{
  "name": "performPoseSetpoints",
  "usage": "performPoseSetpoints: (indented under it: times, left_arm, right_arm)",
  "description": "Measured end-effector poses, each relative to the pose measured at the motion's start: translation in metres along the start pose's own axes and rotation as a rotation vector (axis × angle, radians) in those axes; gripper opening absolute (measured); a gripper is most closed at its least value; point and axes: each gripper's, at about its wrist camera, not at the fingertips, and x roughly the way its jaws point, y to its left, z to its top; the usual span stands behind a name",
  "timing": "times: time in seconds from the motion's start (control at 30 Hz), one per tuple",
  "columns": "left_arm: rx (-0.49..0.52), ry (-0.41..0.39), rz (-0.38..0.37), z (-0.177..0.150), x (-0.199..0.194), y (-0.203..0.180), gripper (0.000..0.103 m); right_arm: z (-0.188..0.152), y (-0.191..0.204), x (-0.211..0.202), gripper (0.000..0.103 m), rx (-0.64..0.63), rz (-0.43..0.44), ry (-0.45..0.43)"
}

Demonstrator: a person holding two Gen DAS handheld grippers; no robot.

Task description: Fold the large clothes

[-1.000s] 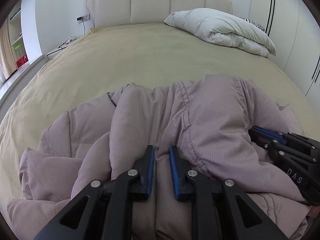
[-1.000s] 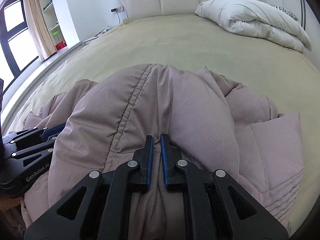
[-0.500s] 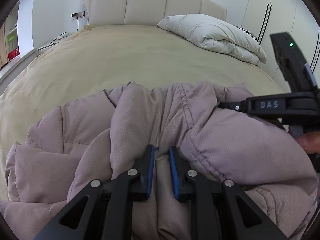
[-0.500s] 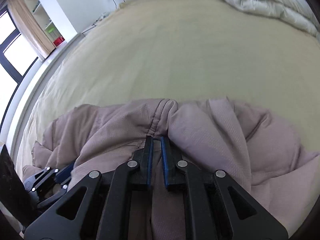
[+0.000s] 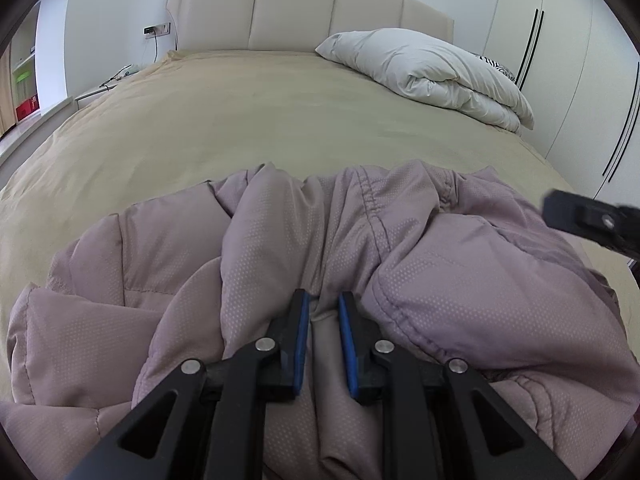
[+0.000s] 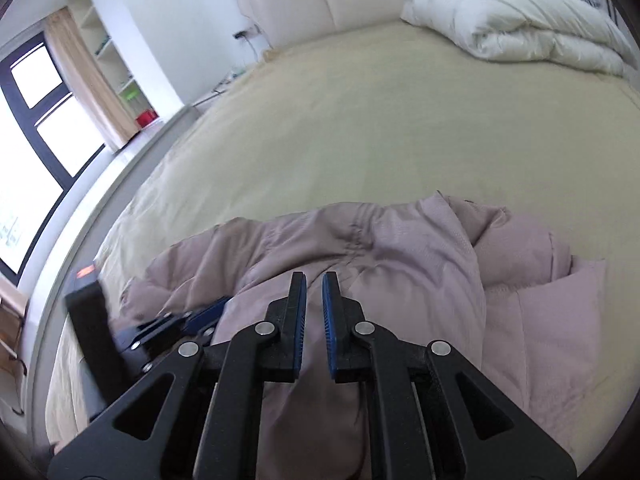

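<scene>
Gripping puffy jacket [image 5: 420, 280] w/ both grippers, on bed [image 5: 260, 120].

The jacket [image 5: 420, 272] runs off the bottom edge in both views, the right gripper [image 5: 592, 222] is cut by the left view's right edge, and the left gripper [image 6: 188, 320] is blurred, half buried in fabric.

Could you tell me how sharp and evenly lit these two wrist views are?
Left wrist view: sharp, softly lit, the jacket weave crisp, fisheye bending the bed; only the right tool at the edge smears. Right wrist view: motion-blurred throughout, window blown out white, the duvet soft.
</scene>
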Motion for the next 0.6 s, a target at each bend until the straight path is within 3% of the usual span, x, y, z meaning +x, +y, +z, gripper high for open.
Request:
performPoseSetpoints:
  times: [0.1,0.17,0.27,0.43,0.47,0.6]
  left_arm:
    - [-0.010,-0.002,-0.007,-0.001,-0.001,0.002,0.019]
    - [-0.007,-0.002,-0.003,-0.002,-0.001,0.003,0.019]
    - [-0.008,0.000,-0.004,-0.003,-0.001,0.005,0.019]
    - [-0.052,0.000,-0.042,-0.001,-0.017,0.009,0.019]
    - [-0.066,-0.007,-0.048,-0.003,-0.030,0.010,0.019]
    - [-0.104,-0.106,-0.014,-0.021,-0.094,0.020,0.020]
  right_arm:
    - [-0.028,0.028,0.005,0.009,-0.146,-0.073,0.077]
    - [-0.051,0.025,0.026,0.008,-0.154,-0.118,0.132]
    - [-0.069,0.019,0.033,0.008,-0.139,-0.089,0.050]
    - [-0.066,0.022,0.021,0.009,-0.127,-0.091,0.076]
    - [-0.063,0.022,0.007,0.009,-0.106,-0.091,0.063]
    - [-0.081,0.017,-0.074,0.009,-0.126,-0.093,-0.172]
